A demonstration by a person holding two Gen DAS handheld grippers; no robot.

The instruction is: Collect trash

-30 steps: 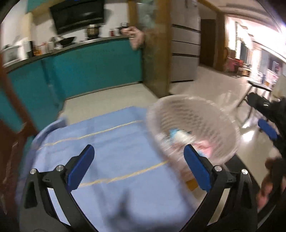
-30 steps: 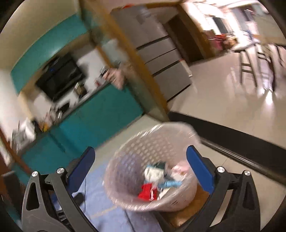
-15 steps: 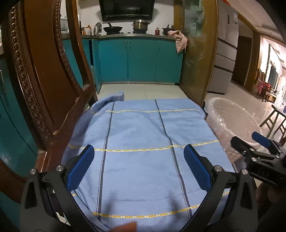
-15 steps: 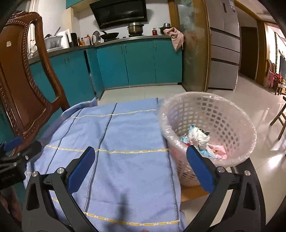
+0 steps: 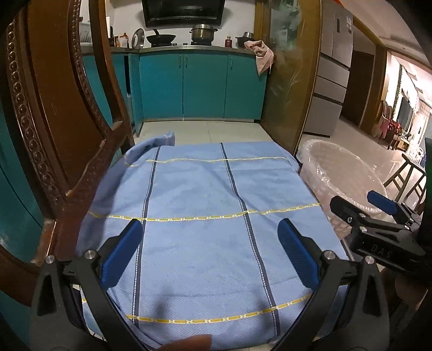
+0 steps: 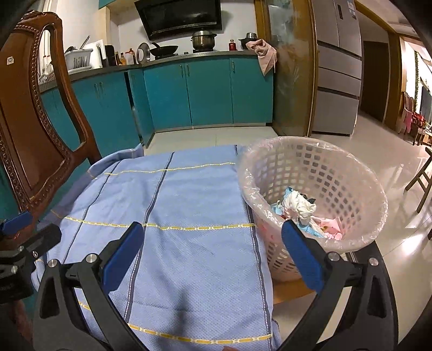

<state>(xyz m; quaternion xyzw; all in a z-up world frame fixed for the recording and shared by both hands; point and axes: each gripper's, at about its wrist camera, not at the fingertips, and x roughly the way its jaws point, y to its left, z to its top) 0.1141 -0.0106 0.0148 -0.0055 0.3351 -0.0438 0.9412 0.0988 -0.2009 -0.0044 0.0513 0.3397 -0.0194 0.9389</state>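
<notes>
left tongs (image 5: 209,253): wide open, empty, over blue cloth (image 5: 205,205)
right tongs (image 6: 213,251): wide open, empty
basket (image 6: 348,172): holds trash (image 6: 298,205), just right of cloth, beyond right tongs' right finger

Straight ahead of my tongs: teal cabinets (image 6: 208,91) w/ dark counter, pot (image 6: 203,40) & wok (image 6: 164,49) on the stove, black range hood (image 6: 179,17) above on a white wall. Pinkish cloth (image 6: 266,52) hangs off the counter end. Carved wooden chair back (image 6: 35,113) close on the left. Wood-framed glass panel (image 6: 290,67) right of cabinets, steel fridge (image 6: 338,64) beyond. Pale glossy tile floor (image 6: 372,151) on the right, warm lamp glare. Stool legs (image 5: 402,175) far right.
</notes>
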